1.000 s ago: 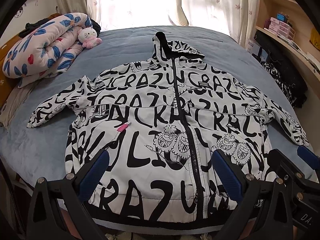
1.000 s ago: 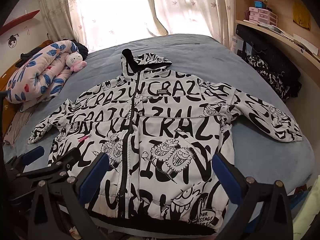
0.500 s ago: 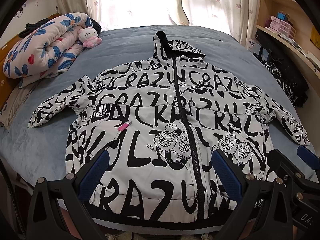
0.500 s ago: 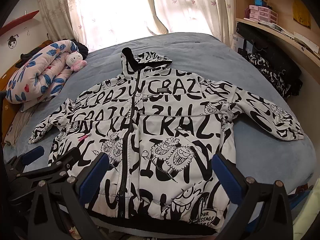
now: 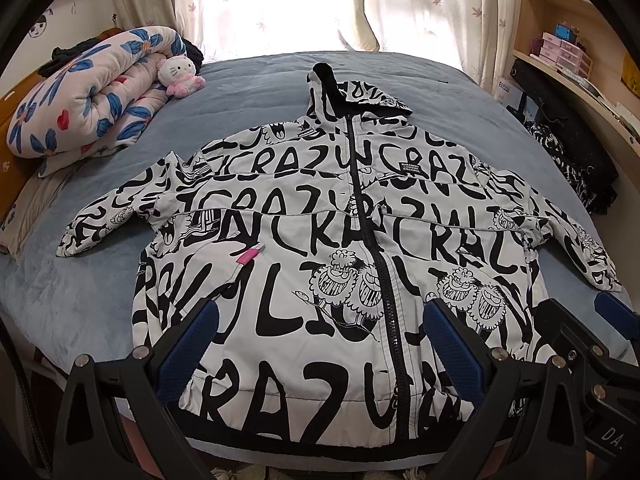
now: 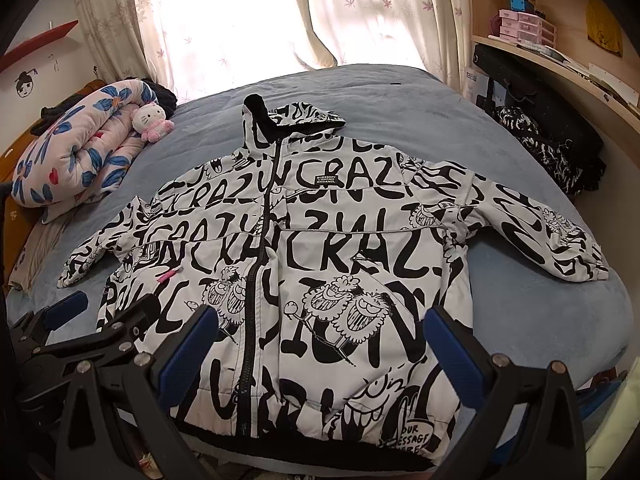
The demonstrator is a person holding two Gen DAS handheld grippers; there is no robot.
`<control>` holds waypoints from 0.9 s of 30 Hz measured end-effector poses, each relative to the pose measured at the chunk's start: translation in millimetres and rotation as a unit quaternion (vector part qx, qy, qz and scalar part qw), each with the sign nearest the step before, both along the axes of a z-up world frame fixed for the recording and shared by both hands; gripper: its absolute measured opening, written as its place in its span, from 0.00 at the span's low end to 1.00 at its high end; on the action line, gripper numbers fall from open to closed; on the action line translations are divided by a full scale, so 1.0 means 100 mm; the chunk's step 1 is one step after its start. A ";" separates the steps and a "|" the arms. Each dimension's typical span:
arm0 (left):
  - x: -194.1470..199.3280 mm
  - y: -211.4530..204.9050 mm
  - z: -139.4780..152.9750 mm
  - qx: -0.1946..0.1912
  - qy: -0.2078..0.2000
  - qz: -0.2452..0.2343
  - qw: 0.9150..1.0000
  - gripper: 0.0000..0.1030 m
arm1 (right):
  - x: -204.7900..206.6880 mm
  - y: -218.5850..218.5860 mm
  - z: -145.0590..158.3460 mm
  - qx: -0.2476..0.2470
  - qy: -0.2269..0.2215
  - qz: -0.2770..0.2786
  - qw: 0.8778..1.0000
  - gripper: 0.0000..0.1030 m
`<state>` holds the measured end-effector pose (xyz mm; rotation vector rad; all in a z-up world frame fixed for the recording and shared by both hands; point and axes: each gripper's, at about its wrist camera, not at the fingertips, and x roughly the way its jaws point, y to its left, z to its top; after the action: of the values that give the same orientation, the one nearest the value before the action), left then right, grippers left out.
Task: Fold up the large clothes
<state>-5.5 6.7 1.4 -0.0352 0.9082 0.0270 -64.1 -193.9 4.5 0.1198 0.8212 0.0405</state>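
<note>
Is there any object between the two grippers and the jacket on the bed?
Nothing visible. The jacket lies spread flat on the bed, directly ahead of the open left gripper and open right gripper. The rolled quilt and plush toy sit far off.

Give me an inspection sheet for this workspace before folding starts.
Surface: bed, blue cover, bare around the jacket.
Job's things: jacket flat, face up, zipped, sleeves spread, hood toward the window; no fold yet.
Clutter: rolled quilt and plush toy at the far left corner.
Grippers: left gripper and right gripper over the hem, jaws open, holding nothing.
Cables: nothing seen.
Surroundings: curtains, shelves, dark bags on the right.
</note>
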 end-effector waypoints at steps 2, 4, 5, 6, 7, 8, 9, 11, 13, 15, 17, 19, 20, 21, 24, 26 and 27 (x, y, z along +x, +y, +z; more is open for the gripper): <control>0.00 0.00 0.00 0.001 0.000 0.000 1.000 0.98 | 0.00 0.00 0.00 0.000 0.000 0.000 1.000 1.00; 0.00 0.00 0.00 0.001 0.000 0.000 1.000 0.98 | 0.00 0.00 0.00 0.000 0.000 0.000 1.000 1.00; 0.00 0.00 0.00 0.001 0.000 0.000 1.000 0.98 | 0.00 0.00 0.00 0.000 0.000 0.000 1.000 1.00; -0.01 0.00 0.00 0.002 0.000 0.000 1.000 0.98 | 0.00 0.00 0.00 0.000 0.001 0.000 1.000 1.00; -0.01 0.01 0.00 0.001 0.000 0.000 1.000 0.98 | 0.01 0.00 0.00 0.001 0.000 0.000 1.000 1.00; -0.01 0.01 0.00 0.001 0.000 0.000 1.000 0.98 | 0.01 0.00 0.00 0.001 0.000 0.000 1.000 1.00; -0.01 0.00 0.00 0.001 0.000 0.000 1.000 0.98 | 0.01 0.00 0.00 0.001 0.001 0.000 1.000 1.00; -0.01 0.01 0.00 0.001 0.000 0.000 1.000 0.98 | 0.01 0.01 0.00 0.001 0.001 0.000 1.000 1.00; -0.01 0.00 0.00 0.002 0.000 0.000 1.000 0.98 | 0.02 0.01 0.00 0.001 0.001 0.000 1.000 1.00; -0.01 0.00 0.00 0.002 0.001 0.000 1.000 0.98 | 0.02 0.01 0.00 0.001 0.002 0.000 1.000 1.00; -0.02 0.00 0.00 0.002 0.000 0.000 1.000 0.98 | 0.02 0.01 0.00 0.001 0.002 0.000 1.000 1.00; -0.01 -0.01 0.00 0.003 0.000 0.000 1.000 0.98 | 0.03 0.01 -0.01 0.001 0.002 0.000 1.000 1.00; -0.01 -0.01 0.00 0.003 0.001 0.000 1.000 0.98 | 0.03 0.01 -0.01 0.001 0.002 0.000 1.000 1.00; -0.01 -0.01 0.00 0.003 0.001 0.000 1.000 0.98 | 0.04 0.01 -0.01 0.002 0.003 0.000 1.000 1.00; -0.01 -0.01 0.00 0.003 0.001 0.000 1.000 0.98 | 0.03 0.02 -0.01 0.002 0.003 0.000 1.000 1.00; -0.01 -0.01 0.00 0.004 0.000 0.000 1.000 0.98 | 0.04 0.02 -0.02 0.001 0.004 -0.002 1.000 1.00; -0.01 -0.01 0.00 0.004 0.001 0.000 1.000 0.98 | 0.05 0.01 -0.02 0.001 0.004 -0.001 1.000 1.00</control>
<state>-6.5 5.6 1.0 -0.0277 0.9097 0.0308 -59.5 -192.5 2.4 0.1229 0.8294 0.0379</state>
